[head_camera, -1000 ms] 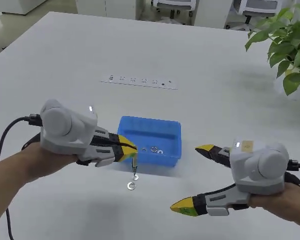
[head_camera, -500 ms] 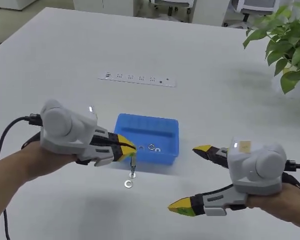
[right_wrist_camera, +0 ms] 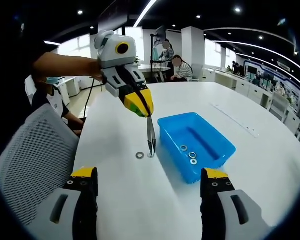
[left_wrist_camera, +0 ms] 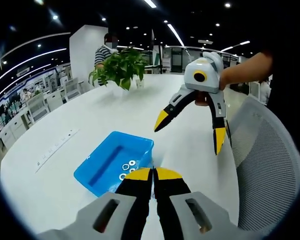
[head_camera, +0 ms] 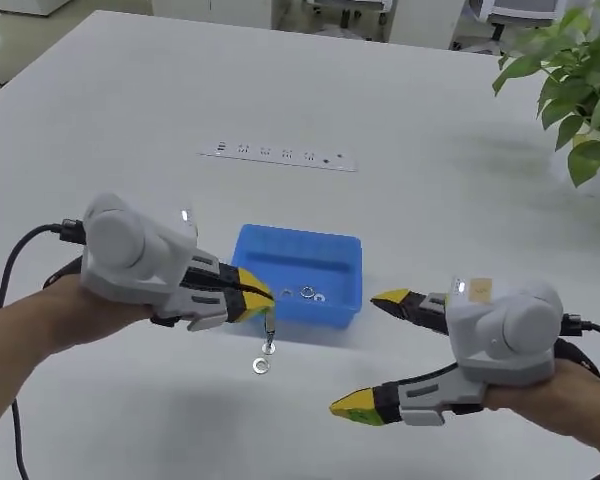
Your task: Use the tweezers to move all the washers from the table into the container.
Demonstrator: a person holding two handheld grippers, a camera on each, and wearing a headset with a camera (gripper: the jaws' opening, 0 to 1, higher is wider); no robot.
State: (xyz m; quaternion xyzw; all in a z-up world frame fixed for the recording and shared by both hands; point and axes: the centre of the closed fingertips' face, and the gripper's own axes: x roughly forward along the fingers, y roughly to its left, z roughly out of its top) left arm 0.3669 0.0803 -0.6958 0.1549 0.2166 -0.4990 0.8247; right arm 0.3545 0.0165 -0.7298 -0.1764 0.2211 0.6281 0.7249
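My left gripper (head_camera: 258,297) is shut on metal tweezers (head_camera: 268,328), which point straight down just in front of the blue container (head_camera: 332,252). The tweezers' tips (right_wrist_camera: 151,153) touch the table, with what looks like a washer at them; whether it is pinched I cannot tell. Another washer (head_camera: 261,366) lies loose on the table beside them, also seen as a small ring (right_wrist_camera: 140,155) in the right gripper view. Several washers (head_camera: 308,293) lie inside the container (left_wrist_camera: 102,175). My right gripper (head_camera: 365,353) hovers open to the right of the container, holding nothing.
A white power strip (head_camera: 278,155) lies farther back on the table. A potted plant (head_camera: 578,85) stands at the far right. A grey mesh chair (left_wrist_camera: 270,165) is behind the near table edge. People sit at desks far off.
My right gripper has drifted slightly left, toward the container. The left gripper and tweezers stay over the same spot; the head camera shifted a little.
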